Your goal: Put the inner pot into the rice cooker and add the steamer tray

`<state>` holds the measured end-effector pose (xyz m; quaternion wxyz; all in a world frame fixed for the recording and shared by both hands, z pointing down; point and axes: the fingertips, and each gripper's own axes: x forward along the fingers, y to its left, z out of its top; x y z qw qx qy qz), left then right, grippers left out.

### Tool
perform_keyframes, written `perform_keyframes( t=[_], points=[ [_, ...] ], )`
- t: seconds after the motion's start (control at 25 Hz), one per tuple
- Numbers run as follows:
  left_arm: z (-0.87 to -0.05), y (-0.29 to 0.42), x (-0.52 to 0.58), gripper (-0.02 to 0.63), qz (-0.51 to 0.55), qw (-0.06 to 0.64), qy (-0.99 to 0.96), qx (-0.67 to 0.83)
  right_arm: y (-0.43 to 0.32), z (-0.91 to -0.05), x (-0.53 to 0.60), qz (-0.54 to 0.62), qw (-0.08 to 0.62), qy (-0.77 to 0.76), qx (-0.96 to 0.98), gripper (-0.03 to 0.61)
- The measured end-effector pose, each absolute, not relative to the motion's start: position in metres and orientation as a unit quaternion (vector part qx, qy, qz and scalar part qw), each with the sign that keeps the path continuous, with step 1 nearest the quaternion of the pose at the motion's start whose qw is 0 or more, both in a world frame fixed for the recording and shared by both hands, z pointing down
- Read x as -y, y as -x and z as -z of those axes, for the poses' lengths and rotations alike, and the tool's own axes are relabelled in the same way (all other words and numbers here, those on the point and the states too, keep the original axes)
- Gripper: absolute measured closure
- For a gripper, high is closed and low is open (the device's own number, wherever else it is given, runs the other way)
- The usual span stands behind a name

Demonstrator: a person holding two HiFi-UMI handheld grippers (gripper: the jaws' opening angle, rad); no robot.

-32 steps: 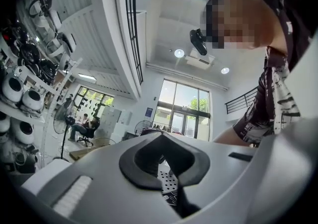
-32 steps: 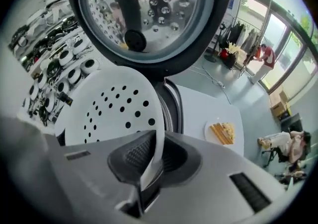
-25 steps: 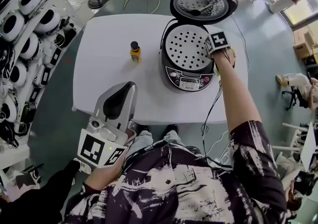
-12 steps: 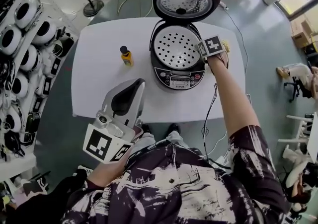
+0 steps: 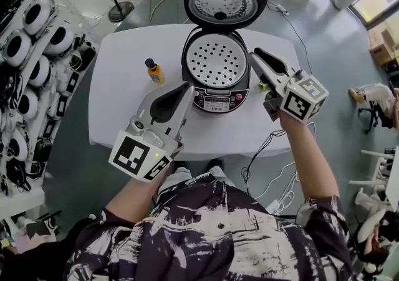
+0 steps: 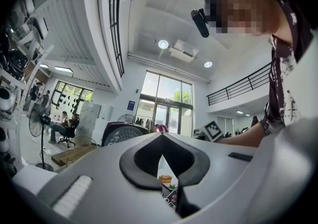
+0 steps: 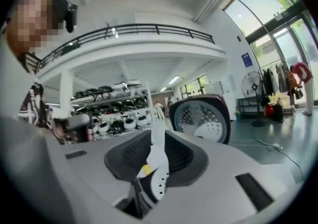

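Note:
The dark red rice cooker (image 5: 215,98) stands on the white table (image 5: 121,108) with its lid (image 5: 219,2) raised. The white perforated steamer tray (image 5: 216,60) lies in its mouth and hides the inner pot. My right gripper (image 5: 255,57) hovers just right of the cooker's rim, pointing at it. Its jaws are closing with nothing between them, and in the right gripper view (image 7: 157,129) the tray (image 7: 160,184) shows through the narrow gap. My left gripper (image 5: 186,88) hangs over the table's front edge, in front and left of the cooker. Its tips meet on nothing (image 6: 161,141).
A small yellow bottle (image 5: 153,71) with a black cap stands left of the cooker. The cooker's cord (image 5: 269,149) hangs off the table's front right. Shelves of white round devices (image 5: 25,55) line the left side. A fan stand (image 5: 117,5) is behind the table.
My right gripper has come up off the cooker's right rim and drawn back toward me, now pointing level. My left gripper has moved forward over the table's front edge.

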<state>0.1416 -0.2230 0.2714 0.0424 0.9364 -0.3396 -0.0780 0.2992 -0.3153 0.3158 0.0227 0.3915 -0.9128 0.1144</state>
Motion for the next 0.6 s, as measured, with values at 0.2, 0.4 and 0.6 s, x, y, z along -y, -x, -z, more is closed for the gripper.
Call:
perform_keyframes(
  t=[0.2, 0.4, 0.6],
  points=[
    [-0.278, -0.169, 0.228, 0.609, 0.065, 0.048, -0.938, 0.337, -0.292, -0.264, 0.244, -0.034, -0.011, -0.374, 0.927, 0.565],
    [-0.281, -0.188, 0.228, 0.609, 0.055, 0.051, -0.936, 0.343, -0.312, -0.263, 0.226, 0.006, -0.003, -0.411, 0.912, 0.581],
    [-0.276, -0.199, 0.223, 0.609, 0.053, 0.049, -0.935, 0.346, -0.318, -0.265, 0.213, 0.025, -0.009, -0.42, 0.907, 0.581]
  ],
)
